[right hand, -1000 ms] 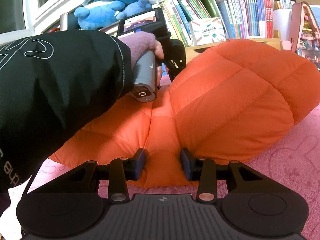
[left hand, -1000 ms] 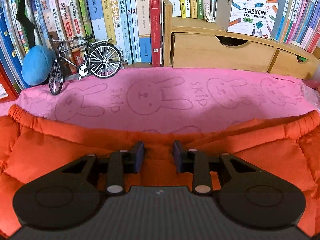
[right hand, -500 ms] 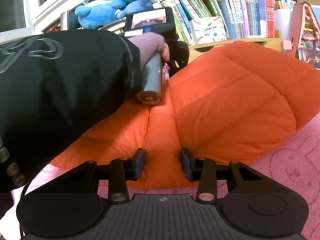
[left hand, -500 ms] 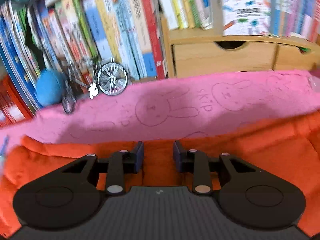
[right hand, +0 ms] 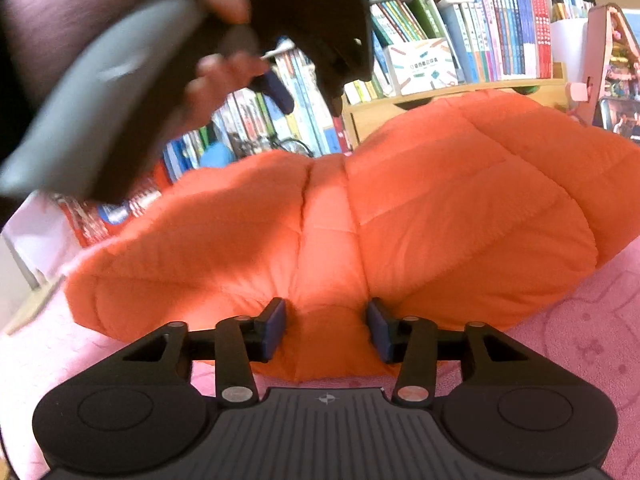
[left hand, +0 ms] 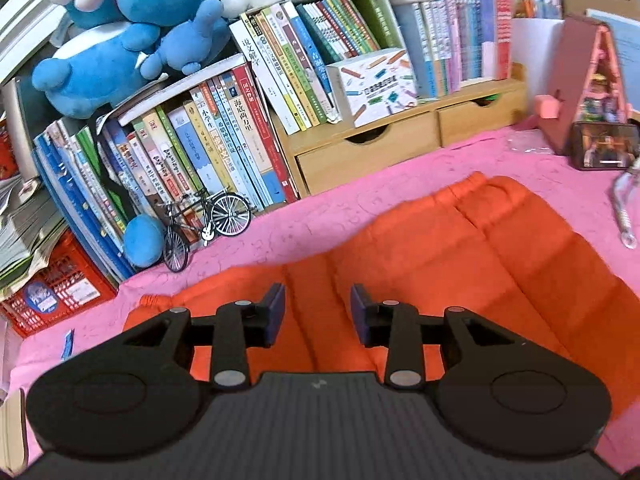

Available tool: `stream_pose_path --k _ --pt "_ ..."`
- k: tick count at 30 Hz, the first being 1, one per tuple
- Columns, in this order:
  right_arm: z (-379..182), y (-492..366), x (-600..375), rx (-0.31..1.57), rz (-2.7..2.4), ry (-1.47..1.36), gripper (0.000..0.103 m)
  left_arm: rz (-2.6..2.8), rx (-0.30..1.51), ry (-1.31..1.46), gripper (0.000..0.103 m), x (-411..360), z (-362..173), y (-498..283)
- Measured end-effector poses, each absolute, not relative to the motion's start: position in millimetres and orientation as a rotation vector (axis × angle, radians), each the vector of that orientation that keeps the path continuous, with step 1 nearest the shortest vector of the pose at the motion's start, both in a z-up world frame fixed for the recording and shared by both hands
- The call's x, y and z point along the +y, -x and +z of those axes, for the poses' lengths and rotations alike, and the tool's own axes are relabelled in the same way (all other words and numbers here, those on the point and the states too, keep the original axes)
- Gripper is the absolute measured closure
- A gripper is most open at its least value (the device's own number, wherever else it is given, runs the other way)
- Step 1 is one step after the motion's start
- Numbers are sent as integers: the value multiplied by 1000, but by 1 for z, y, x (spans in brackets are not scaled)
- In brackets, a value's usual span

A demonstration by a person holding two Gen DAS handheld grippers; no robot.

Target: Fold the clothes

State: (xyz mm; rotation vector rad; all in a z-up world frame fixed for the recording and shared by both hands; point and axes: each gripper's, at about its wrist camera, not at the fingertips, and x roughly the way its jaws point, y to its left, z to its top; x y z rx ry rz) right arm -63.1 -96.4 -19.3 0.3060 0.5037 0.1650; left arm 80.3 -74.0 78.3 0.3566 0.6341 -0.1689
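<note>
Compared with a second ago, the left tongs [left hand: 317,312] are lifted clear of the orange jacket [left hand: 460,264]: before, their tips sat low against the padded cloth with only the pink cover and the lowest books ahead; now they hang above it, with much more of the room in view. Their jaws have just been opening and stand apart with nothing between them. In the right wrist view the person's hand [right hand: 208,76], which earlier reached toward the far side of the jacket, is now raised and blurred at the upper left, well above the cloth. The right tongs [right hand: 326,330] are in the same spot at the near edge of the jacket; their jaws have just been opening too, and a hump of orange cloth lies between the pads, though I cannot tell whether they press on it.

The jacket lies puffed and folded over on the pink cover [left hand: 320,216] that drapes the surface, spread from the near edge toward the far right corner. Along the far edge stand leaning books [left hand: 224,140], a small model bicycle [left hand: 204,224], a wooden drawer unit [left hand: 368,152] and a white box [left hand: 376,84]. Blue plush toys [left hand: 120,40] sit on top of the books
</note>
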Motion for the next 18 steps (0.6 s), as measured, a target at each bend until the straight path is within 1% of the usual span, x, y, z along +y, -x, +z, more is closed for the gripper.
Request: stream_pose_path --k 3,11,15,18 --pt "-17 78 -113 442 169 -394 55 -176 636 -336 67 -67 80 -64" --pt "-8 126 -156 316 83 -385 54 -197 663 -259 67 -53 71 -35" --pt "-4 132 -188 311 37 -457 53 -189 675 -195 67 -47 62 -23" --pt "-6 132 -217 333 10 -560 51 -177 696 -76 67 -38 47 -13"
